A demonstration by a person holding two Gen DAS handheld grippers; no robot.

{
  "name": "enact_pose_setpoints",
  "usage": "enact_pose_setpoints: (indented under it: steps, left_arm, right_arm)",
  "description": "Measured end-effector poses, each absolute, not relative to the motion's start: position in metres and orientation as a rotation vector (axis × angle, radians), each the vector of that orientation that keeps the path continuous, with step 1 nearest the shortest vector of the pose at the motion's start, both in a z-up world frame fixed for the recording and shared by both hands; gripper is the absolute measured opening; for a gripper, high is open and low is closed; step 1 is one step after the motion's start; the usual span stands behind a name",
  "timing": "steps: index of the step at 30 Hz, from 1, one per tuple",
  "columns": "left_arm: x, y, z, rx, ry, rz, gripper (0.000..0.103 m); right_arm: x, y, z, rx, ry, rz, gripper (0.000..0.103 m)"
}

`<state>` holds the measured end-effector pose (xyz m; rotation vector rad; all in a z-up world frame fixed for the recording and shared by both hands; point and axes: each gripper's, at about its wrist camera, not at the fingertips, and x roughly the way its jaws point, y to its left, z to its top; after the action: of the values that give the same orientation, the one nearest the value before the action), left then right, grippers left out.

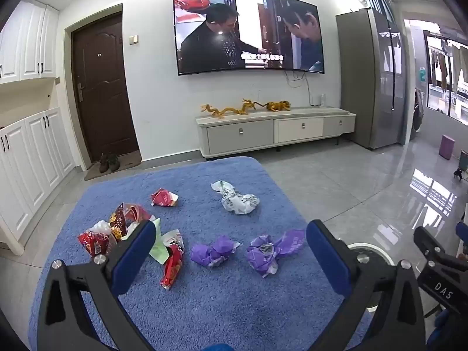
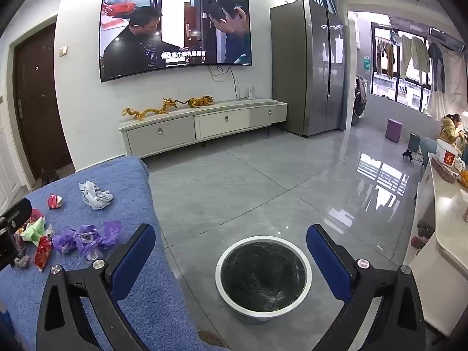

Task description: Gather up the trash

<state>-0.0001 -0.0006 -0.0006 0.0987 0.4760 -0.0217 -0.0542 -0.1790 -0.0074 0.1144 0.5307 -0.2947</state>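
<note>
The bin (image 1: 369,253) is mostly hidden behind the left tongs (image 1: 231,256); the red wrappers (image 1: 117,234) are partly covered.

Blue towel-covered table (image 1: 204,307) bearing crumpled wrappers (image 1: 215,251)

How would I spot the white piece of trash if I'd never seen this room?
Find the blue fluffy cloth covering the table in front of the TV. On its far half, right of a small red wrapper, lies the white crumpled bag. It is the only white piece with grey print; the rest are red or purple.

A wall television (image 1: 248,30) plays above a low cabinet (image 1: 275,130) bearing golden dragon figurines (image 1: 225,111).
</note>
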Motion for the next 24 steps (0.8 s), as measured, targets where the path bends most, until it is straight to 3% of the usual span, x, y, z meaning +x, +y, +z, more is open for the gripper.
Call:
enact_pose_setpoints:
  steps: [6,24]
  left_arm:
    - [0.016,0.002,-0.012,0.061,0.552,-0.021,0.103]
    - [0.029,0.004,-0.035,0.056,0.552,-0.011,0.103]
  right_arm:
    - [-0.043,-0.184,-0.013,0.086,0.556,-0.3,0.103]
    - [-0.032,-0.188,-0.024,0.069,0.576,-0.316,0.103]
